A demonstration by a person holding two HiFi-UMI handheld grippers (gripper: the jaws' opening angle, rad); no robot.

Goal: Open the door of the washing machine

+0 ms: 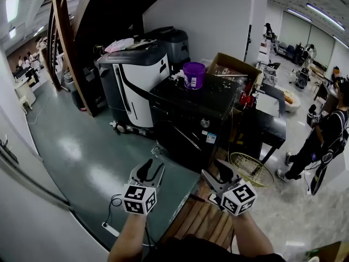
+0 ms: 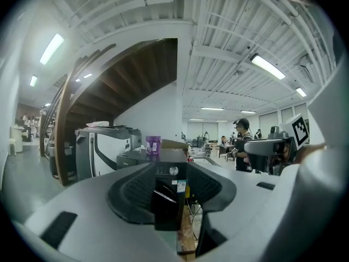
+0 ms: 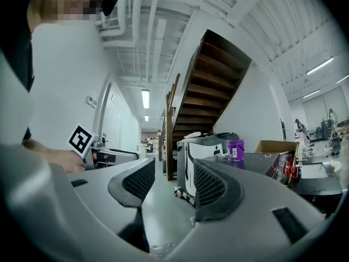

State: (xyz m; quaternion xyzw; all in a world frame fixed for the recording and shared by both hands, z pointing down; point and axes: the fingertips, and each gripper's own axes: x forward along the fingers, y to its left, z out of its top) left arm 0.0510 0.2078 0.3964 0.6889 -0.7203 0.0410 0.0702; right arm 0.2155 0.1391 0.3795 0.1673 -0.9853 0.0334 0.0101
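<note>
Guessing here: the door (image 1: 182, 138) is likely rigid, latch-stiff, best pulled at its rim; left gripper (image 1: 154, 170) and right gripper (image 1: 215, 171) are held open, empty.

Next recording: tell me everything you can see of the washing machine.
The washing machine is a glossy black front-loader, upright, just ahead of the left tool and right tool; neither touches it. Its front shows a silver knob, a small label and a dark round door that looks shut. A purple cup stands on its littered top.
</note>
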